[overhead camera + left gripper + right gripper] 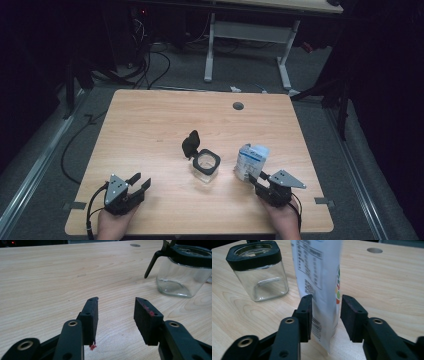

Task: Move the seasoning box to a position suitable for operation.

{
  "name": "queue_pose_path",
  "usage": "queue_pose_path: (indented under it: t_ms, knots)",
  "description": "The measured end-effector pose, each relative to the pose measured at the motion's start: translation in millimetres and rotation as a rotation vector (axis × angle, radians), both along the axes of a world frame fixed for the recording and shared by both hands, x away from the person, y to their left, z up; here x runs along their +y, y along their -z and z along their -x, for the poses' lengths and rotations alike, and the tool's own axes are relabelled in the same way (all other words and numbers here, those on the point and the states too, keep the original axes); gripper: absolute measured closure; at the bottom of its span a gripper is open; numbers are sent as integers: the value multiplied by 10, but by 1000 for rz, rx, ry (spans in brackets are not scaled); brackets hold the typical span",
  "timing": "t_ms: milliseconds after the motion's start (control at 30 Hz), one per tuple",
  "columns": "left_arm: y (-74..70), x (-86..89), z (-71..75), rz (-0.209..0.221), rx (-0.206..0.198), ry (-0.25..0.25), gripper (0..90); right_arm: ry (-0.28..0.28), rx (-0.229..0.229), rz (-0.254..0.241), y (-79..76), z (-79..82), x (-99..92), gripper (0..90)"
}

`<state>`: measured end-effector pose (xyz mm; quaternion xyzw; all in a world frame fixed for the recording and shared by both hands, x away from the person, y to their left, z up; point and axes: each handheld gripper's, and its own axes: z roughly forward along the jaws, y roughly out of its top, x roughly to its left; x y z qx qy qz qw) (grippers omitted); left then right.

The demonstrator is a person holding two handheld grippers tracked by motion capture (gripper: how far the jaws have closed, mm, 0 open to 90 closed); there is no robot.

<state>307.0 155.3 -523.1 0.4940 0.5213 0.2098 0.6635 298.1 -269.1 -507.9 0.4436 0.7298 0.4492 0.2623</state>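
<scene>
From above, the left gripper [135, 184] rests near the wooden table's [150, 125] front edge, well apart from the glass jar [205, 166], whose black hinged lid [190, 143] stands open.

The left gripper view shows its jaws apart over bare wood.

In the right gripper view, the right gripper [325, 306] straddles the white packet [319, 277]; the left pad touches it and the right stands clear.

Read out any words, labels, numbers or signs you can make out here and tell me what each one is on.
No text can be read.
White packet: a table of small print, a square code and a barcode, all too small and blurred to read.
Packet's side edge: a colourful mark, too blurred to read.
Glass jar and table: no writing.
</scene>
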Motion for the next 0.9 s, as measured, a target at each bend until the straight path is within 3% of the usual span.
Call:
queue_pose_path:
  t_ms: [167,333,567,733,900]
  knots:
    - [14,2,5,0,8,11,529,-7,-15,8,8,-5,15,674]
    - [3,5,19,1,3,16,529,-23,-30,16,15,-5,36,778]
    - [3,12,9,6,4,10,530,-37,-29,31,6,1,47,812]
    - [4,2,8,3,3,14,530,-64,0,41,-39,1,35,820]
    - [13,-7,10,-4,0,20,530,-81,59,70,-155,35,-21,828]
